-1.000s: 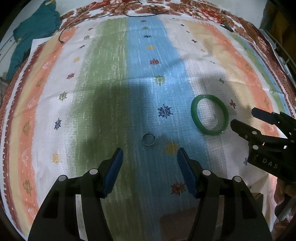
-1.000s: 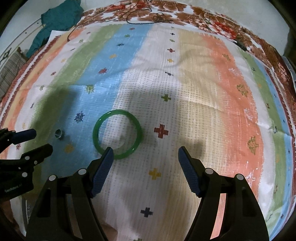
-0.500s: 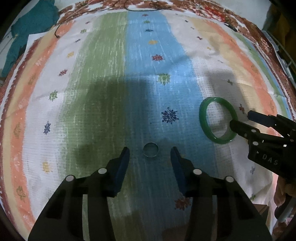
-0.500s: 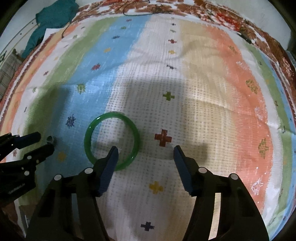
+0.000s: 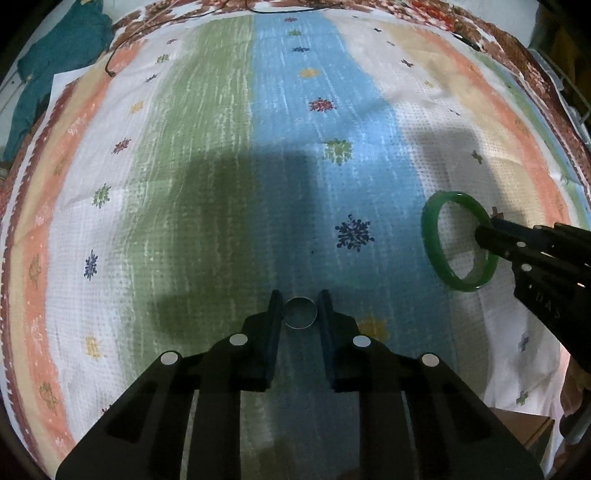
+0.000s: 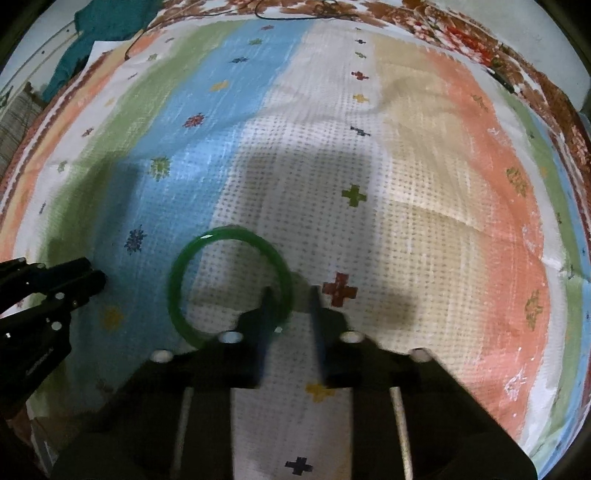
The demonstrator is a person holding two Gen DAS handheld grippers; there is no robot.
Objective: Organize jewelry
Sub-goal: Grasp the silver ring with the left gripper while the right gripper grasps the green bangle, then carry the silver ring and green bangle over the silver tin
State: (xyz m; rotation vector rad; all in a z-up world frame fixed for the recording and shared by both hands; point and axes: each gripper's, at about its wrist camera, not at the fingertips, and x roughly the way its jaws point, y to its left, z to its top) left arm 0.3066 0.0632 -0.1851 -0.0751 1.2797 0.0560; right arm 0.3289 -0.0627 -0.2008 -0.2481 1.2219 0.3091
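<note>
A small silver ring (image 5: 300,312) lies on the blue stripe of the cloth. My left gripper (image 5: 300,308) has closed around it, one fingertip against each side. A green bangle (image 6: 229,291) lies on the white dotted stripe; it also shows in the left wrist view (image 5: 460,242). My right gripper (image 6: 290,299) straddles the bangle's right rim, one finger inside the hoop and one outside, with the jaws narrowed to a small gap around the rim. The right gripper shows in the left wrist view (image 5: 487,230), and the left gripper shows in the right wrist view (image 6: 94,277).
A striped, flower-edged cloth (image 5: 221,147) covers the surface. A teal garment (image 5: 55,74) lies beyond its far left corner. A thin dark cord (image 6: 288,13) lies along the far edge.
Both grippers moved forward and down and their jaws closed in. The left one now pinches the ring, and the right one now straddles the bangle's rim.
</note>
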